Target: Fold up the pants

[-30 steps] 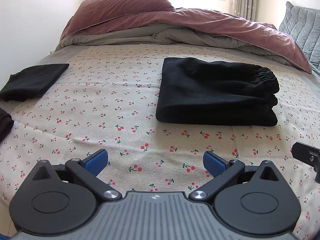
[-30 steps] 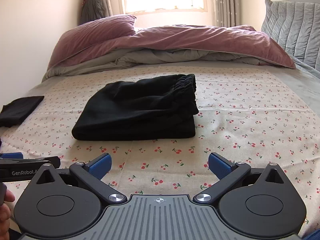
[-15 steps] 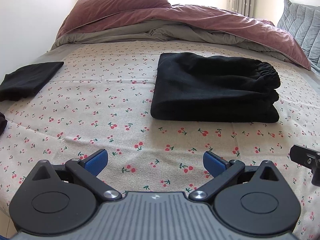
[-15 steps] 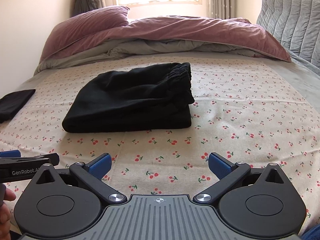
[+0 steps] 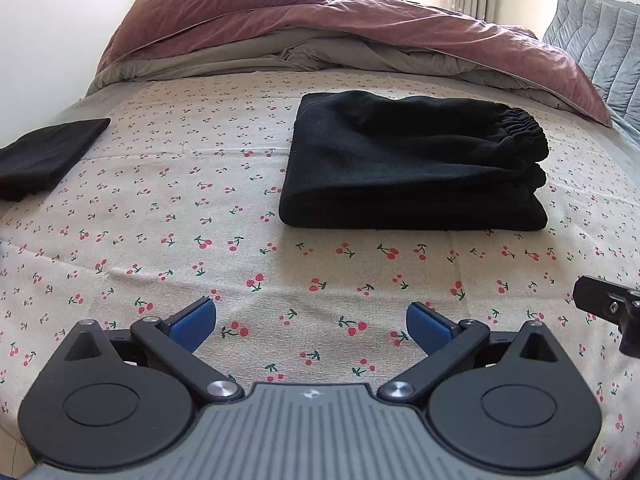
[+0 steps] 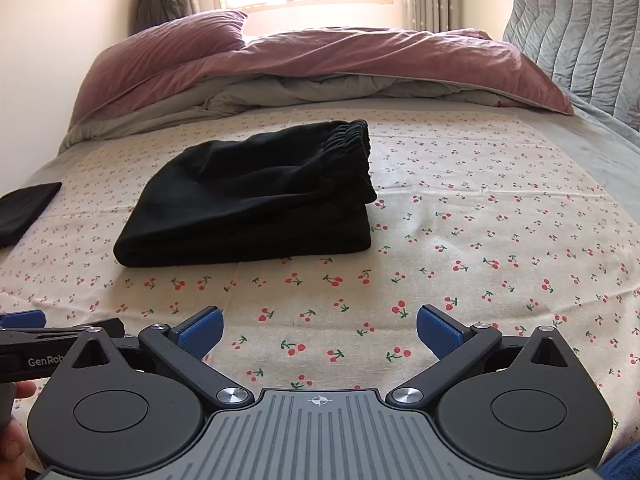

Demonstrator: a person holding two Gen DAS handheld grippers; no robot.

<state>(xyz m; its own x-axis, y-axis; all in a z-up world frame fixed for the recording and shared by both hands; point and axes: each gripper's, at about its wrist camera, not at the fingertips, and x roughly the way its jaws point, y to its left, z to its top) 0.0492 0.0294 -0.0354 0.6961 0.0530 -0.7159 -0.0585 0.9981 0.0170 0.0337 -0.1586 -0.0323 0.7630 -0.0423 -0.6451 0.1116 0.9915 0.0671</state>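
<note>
Black pants (image 5: pixel 408 168) lie folded into a thick rectangle on the cherry-print sheet (image 5: pixel 200 216), elastic waistband at the right end. The right wrist view shows the same black pants (image 6: pixel 256 204) left of centre. My left gripper (image 5: pixel 311 322) hovers open over bare sheet, short of the pants' near edge, nothing between its blue pads. My right gripper (image 6: pixel 318 330) is likewise open and empty, nearer than the pants and to their right. Each gripper shows at the edge of the other's view.
A second folded black garment (image 5: pixel 48 152) lies at the bed's left edge, seen too as a dark garment (image 6: pixel 24 210) in the right view. A mauve duvet (image 5: pixel 320 28) and pillow are bunched at the far end. A grey quilted cushion (image 6: pixel 580 36) stands at right.
Both grippers have moved forward toward the folded pants, which now look larger in both views. Both stay open and empty; the pants have not moved.
</note>
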